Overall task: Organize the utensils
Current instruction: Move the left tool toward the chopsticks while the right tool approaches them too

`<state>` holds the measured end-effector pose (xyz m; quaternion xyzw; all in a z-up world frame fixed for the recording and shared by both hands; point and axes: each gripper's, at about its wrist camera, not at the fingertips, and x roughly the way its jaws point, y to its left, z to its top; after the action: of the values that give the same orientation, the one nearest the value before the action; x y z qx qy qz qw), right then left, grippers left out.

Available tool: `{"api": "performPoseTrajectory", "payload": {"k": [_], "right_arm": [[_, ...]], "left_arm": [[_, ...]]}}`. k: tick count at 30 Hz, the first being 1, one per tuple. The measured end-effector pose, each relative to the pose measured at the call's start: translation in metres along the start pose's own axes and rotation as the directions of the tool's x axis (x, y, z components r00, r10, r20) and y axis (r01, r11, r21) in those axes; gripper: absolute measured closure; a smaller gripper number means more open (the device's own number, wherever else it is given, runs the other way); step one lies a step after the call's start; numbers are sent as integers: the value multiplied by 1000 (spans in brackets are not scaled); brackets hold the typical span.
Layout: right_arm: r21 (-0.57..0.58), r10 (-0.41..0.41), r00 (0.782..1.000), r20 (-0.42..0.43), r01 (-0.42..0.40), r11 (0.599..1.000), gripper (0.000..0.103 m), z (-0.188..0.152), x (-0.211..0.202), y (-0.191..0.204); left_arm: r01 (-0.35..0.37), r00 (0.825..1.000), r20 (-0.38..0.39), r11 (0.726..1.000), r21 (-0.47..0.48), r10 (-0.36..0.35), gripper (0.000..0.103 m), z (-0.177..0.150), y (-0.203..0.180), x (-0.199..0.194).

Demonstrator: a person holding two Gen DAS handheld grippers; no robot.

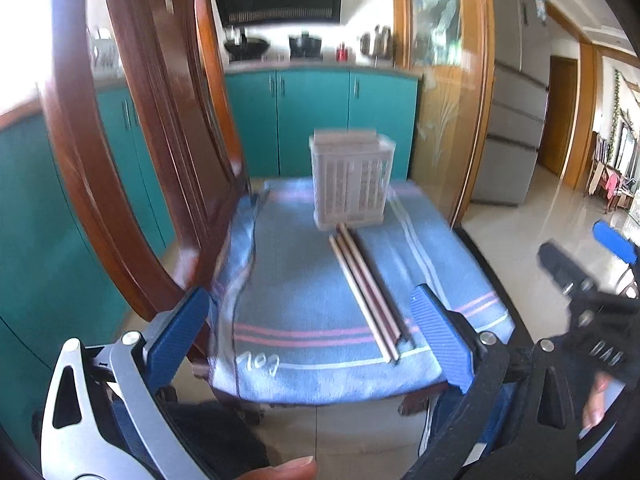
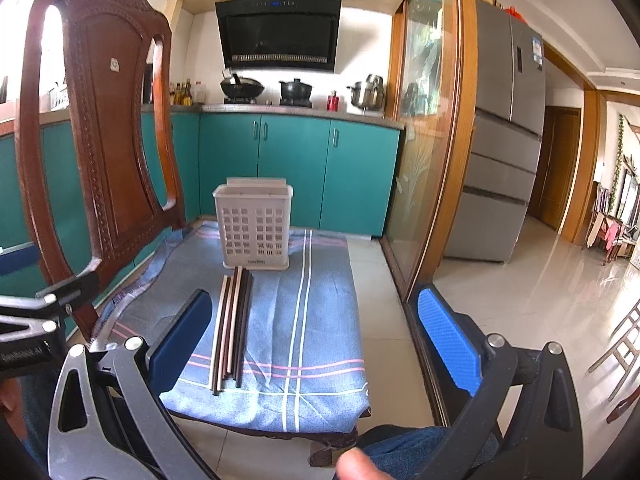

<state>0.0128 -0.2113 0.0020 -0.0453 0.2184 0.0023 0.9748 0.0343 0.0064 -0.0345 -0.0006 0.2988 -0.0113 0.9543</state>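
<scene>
— While both grippers hung short of the chair seat [image 2: 120, 216], was any writing readable?

— Barely. The white slotted utensil basket [image 2: 253, 224] carried a small dark label low on its front wall, too small to read. The blue striped cloth [image 2: 320, 320] showed pale stitched marks near its front edge in the left wrist view, shaped like "100" reversed, though I could not be sure. The refrigerator [image 2: 508, 132] bore a blue sticker, unreadable.

— What sat inside the basket?

— Nothing could be made out through the slots; its interior was not visible from either camera.

— And the chopsticks?

— The bundle of chopsticks [image 2: 232, 328] lay flat on the cloth, side by side, far tips touching or just beside the basket's base, near ends toward the seat's front edge.

— The jaws?

— The left gripper [image 1: 312, 340] had its jaws wide, holding nothing, chopsticks lying between them beyond the pads. The right gripper [image 2: 316, 340] likewise stood spread wide and empty, its left pad just beside the bundle.
</scene>
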Motion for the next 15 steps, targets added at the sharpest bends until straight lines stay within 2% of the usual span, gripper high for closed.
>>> {"api": "performPoseTrajectory", "payload": {"k": [6,7,9,10,12,14,15], "right_arm": [[-8,28,990,-141,-29,1000,4,-11,58,-4],[-8,80,982,-173,-83,997,8,-10,74,-3],[16,150,963,-225,-150,989,31,-5,110,-2],[30,166,957,-239,-164,986,35,-2,122,-1],[77,237,926,-294,-224,972,50,9,165,0],[111,316,873,-371,-296,949,54,20,216,10],[120,346,841,-415,-327,937,59,25,245,18]], "left_arm": [[36,989,-141,998,-47,-43,3,-17,9,57],[60,983,-170,997,-52,-68,3,-18,10,69],[104,967,-227,993,-54,-114,4,-14,8,95],[112,962,-246,992,-51,-121,5,-11,8,107],[123,953,-276,992,-32,-127,11,2,8,137],[127,949,-293,992,5,-120,18,15,8,163],[124,946,-305,992,34,-108,22,22,8,177]]}}
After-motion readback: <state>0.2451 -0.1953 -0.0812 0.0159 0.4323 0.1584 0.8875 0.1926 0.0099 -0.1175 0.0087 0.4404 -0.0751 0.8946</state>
